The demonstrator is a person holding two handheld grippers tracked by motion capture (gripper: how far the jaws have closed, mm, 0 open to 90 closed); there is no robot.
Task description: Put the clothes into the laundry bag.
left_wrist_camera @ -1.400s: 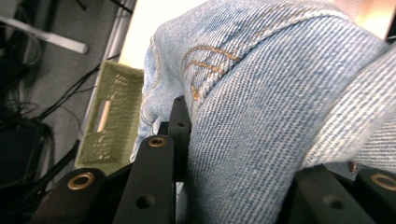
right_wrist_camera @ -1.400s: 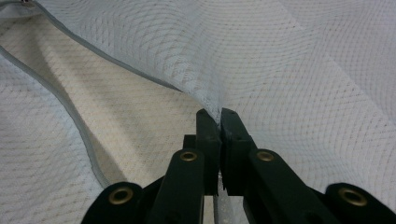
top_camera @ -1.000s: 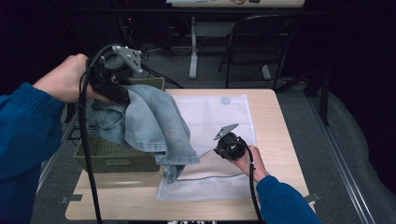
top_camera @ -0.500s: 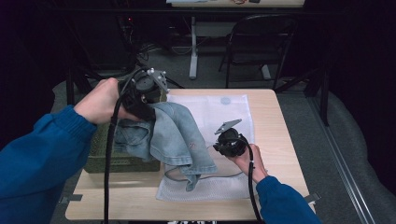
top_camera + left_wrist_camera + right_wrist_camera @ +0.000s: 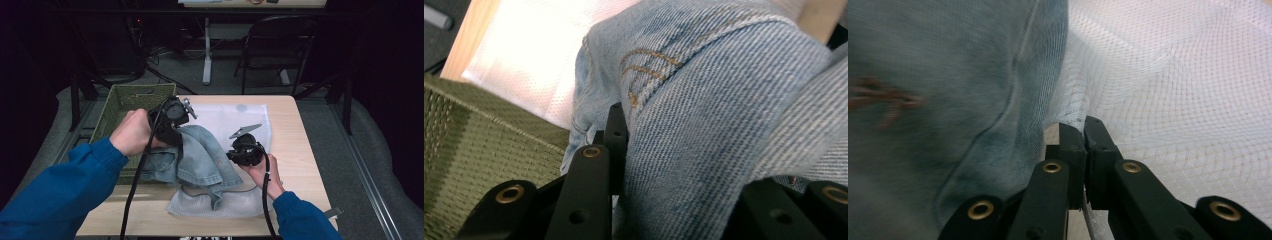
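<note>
Tabletop (image 5: 300,150): left fingers (image 5: 616,125) clamp jeans (image 5: 200,160), right fingers (image 5: 1083,132) pinch mesh bag (image 5: 1173,100)

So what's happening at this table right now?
A person is putting a pair of jeans into a white mesh laundry bag on the table. The left tool is shut on a fold of denim beside the green basket. The right tool is shut on the bag's mesh edge, holding it up.
</note>
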